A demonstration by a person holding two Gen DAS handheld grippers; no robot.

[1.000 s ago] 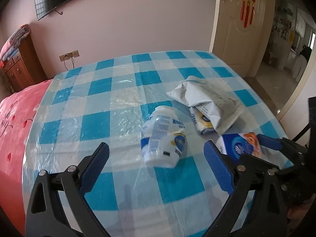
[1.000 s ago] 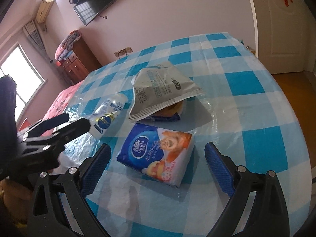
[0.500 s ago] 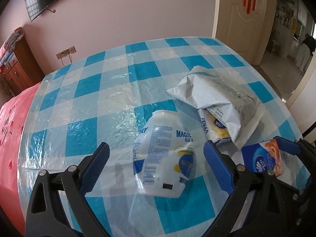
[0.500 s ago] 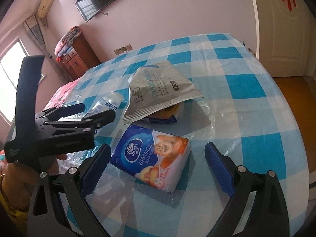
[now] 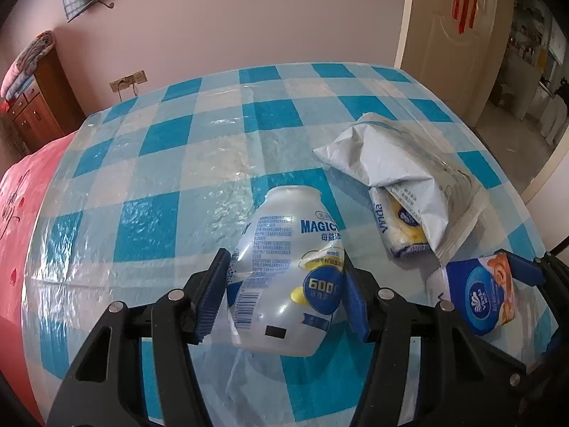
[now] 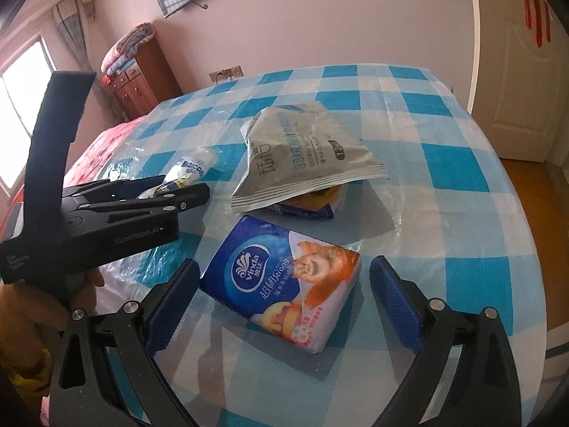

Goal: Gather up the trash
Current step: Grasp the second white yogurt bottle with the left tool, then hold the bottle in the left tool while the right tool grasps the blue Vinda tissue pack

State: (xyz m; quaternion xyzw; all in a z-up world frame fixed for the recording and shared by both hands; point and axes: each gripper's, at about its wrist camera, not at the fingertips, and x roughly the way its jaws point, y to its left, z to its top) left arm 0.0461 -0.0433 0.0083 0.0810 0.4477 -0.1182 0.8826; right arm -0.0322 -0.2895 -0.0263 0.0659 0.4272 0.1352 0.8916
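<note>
A crushed clear plastic bottle [image 5: 288,270] with a blue and white label lies on the blue-checked tablecloth [image 5: 177,178]. My left gripper [image 5: 284,291] is shut on the bottle, a pad on each side of its body; both show in the right wrist view, gripper [image 6: 167,192] and bottle [image 6: 192,167]. A blue and orange tissue pack [image 6: 281,281] lies between the fingers of my open right gripper [image 6: 281,302], not touched. It also shows in the left wrist view [image 5: 476,291]. A grey plastic bag [image 6: 302,156] lies beyond, over a yellow tissue pack [image 5: 398,224].
The table's right edge [image 6: 533,249] curves close to the tissue pack. A pink bedspread [image 5: 14,192] lies to the left. A wooden cabinet [image 6: 138,74] stands at the wall, a door [image 6: 526,71] on the right.
My left gripper moved forward over the bottle and closed on it. My right gripper moved closer around the blue tissue pack and stayed open.
</note>
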